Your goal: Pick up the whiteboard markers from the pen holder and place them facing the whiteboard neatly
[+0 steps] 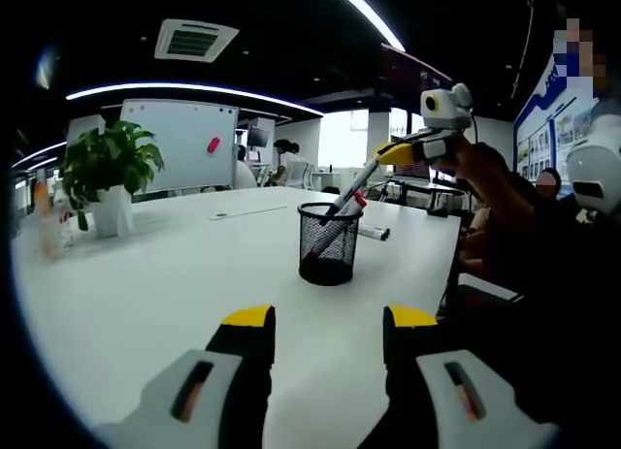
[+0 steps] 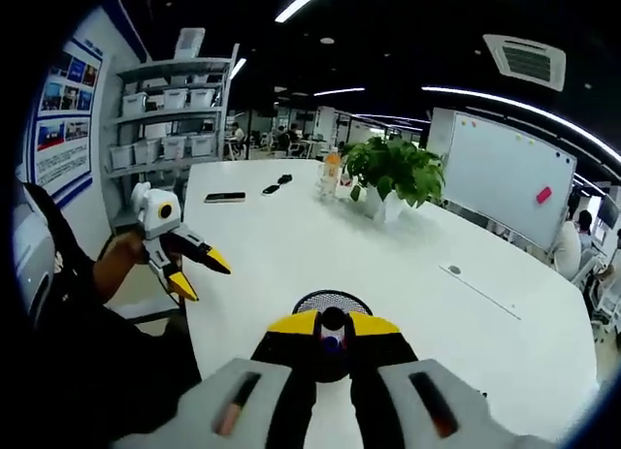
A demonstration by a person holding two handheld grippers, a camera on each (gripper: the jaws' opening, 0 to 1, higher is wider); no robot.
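Note:
A black mesh pen holder point(image 1: 328, 245) stands on the white table point(image 1: 146, 284), with its rim point(image 2: 330, 298) just below my right jaws. My right gripper point(image 1: 393, 154) comes in from the right, shut on the top end of a whiteboard marker point(image 1: 347, 202) that leans out of the holder. In the right gripper view the marker's dark end point(image 2: 333, 320) sits pinched between the yellow tips of my right gripper point(image 2: 333, 325). Another marker point(image 1: 374, 233) lies on the table behind the holder. My left gripper point(image 1: 330, 321) is open, short of the holder, and it hangs open in the air point(image 2: 199, 272). The whiteboard point(image 1: 179, 144) stands beyond the table.
A potted plant point(image 1: 109, 173) stands at the table's far left, with a bottle point(image 2: 332, 173) next to it. A phone point(image 2: 225, 197) lies further along the table. Shelves with bins point(image 2: 170, 110) line the wall. People sit near the whiteboard point(image 2: 509, 168).

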